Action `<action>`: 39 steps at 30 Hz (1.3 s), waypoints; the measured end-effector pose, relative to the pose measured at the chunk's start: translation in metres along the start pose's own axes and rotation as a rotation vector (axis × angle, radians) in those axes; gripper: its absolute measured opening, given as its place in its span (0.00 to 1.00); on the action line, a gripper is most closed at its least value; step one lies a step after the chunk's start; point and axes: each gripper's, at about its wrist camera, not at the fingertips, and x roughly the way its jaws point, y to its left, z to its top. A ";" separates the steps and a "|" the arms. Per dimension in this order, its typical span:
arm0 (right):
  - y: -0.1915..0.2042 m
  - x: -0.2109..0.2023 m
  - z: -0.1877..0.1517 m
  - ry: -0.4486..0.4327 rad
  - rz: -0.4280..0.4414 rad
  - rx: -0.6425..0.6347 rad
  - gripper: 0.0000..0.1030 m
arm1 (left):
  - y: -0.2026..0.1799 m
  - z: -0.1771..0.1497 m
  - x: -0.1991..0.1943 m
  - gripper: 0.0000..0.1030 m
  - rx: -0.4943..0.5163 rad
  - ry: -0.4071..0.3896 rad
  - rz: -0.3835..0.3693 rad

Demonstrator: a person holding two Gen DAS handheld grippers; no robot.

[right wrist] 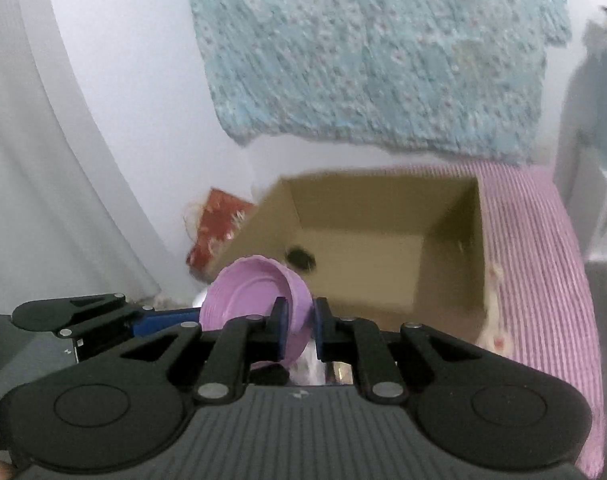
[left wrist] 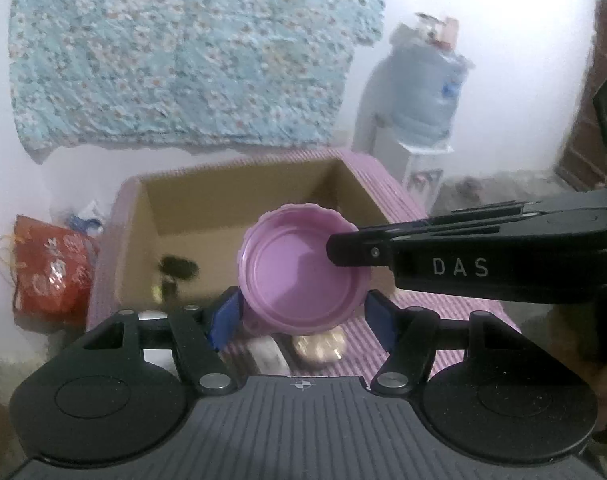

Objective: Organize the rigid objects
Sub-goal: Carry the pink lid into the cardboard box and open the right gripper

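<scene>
A pink round plastic lid hangs in the air in front of an open cardboard box. My right gripper is shut on the rim of the pink lid and reaches in from the right in the left wrist view. My left gripper is open, its blue pads on either side below the lid, not gripping it. A small dark object lies on the box floor, also seen in the right wrist view.
The box stands on a pink striped cloth. A gold round item and a white item lie on the cloth below the lid. A red bag sits left of the box. A water dispenser stands at the right.
</scene>
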 end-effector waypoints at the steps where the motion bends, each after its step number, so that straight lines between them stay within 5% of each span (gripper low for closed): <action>1: -0.001 0.005 0.009 -0.004 0.011 -0.004 0.14 | 0.006 0.008 0.005 0.65 -0.003 0.003 0.003; 6: -0.020 0.053 0.064 0.057 0.067 0.000 0.14 | 0.042 0.048 0.045 0.65 -0.070 0.080 -0.007; 12: -0.066 0.148 0.111 0.245 0.115 0.101 0.13 | 0.089 0.077 0.103 0.62 -0.202 0.221 -0.011; 24: -0.117 0.290 0.113 0.451 0.125 0.182 0.10 | 0.128 0.080 0.187 0.64 -0.300 0.406 0.065; 33: -0.118 0.344 0.103 0.459 0.059 0.165 0.13 | 0.121 0.082 0.177 0.76 -0.281 0.396 0.083; 39: -0.121 0.324 0.112 0.419 0.064 0.176 0.18 | 0.111 0.086 0.149 0.82 -0.293 0.322 0.041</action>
